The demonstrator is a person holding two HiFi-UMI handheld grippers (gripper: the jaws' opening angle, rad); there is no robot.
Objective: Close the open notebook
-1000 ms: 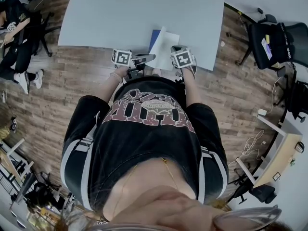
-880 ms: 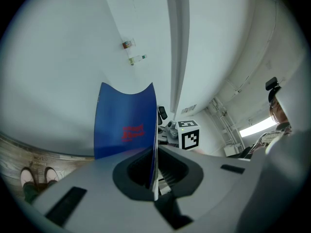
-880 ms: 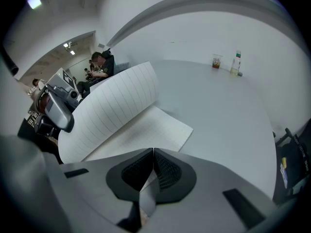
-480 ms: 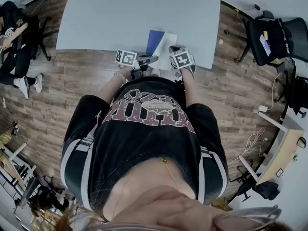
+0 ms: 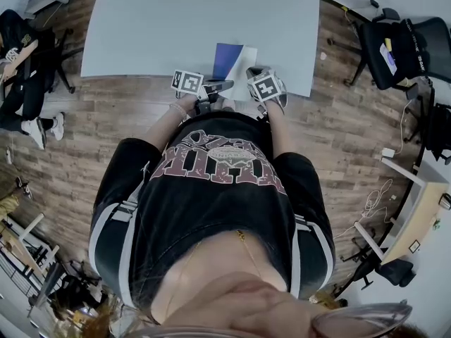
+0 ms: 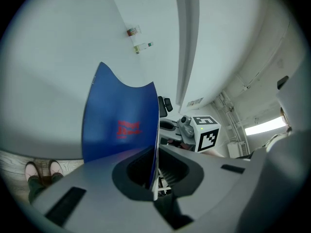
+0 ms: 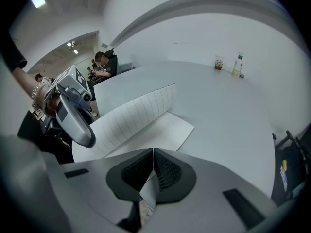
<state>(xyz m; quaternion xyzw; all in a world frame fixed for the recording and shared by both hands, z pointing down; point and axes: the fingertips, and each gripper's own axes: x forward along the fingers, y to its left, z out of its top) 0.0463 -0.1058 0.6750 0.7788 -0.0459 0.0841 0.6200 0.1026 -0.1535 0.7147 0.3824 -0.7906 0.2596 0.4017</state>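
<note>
The notebook lies at the front edge of the grey table (image 5: 197, 20), its blue cover (image 5: 227, 56) raised over the white pages (image 5: 244, 67). My left gripper (image 5: 223, 85) is shut on the cover's edge; in the left gripper view the blue cover (image 6: 121, 123) stands upright between the jaws (image 6: 154, 178), curving at the top. The right gripper view shows the cover's lined inner side (image 7: 131, 118) arching over the flat page (image 7: 160, 132). My right gripper (image 7: 153, 166) is shut on a corner of the white page at the table's edge, close beside the left gripper (image 7: 73, 108).
Two small bottles (image 7: 237, 64) stand far across the table. Black office chairs (image 5: 394, 48) stand at the right, a wooden desk (image 5: 416, 210) further right. A seated person (image 5: 21, 55) is at the far left on the wooden floor.
My left gripper has shifted a little to the right and lower with the cover in it, and more of the blue side now shows from above. The right gripper has stayed put.
</note>
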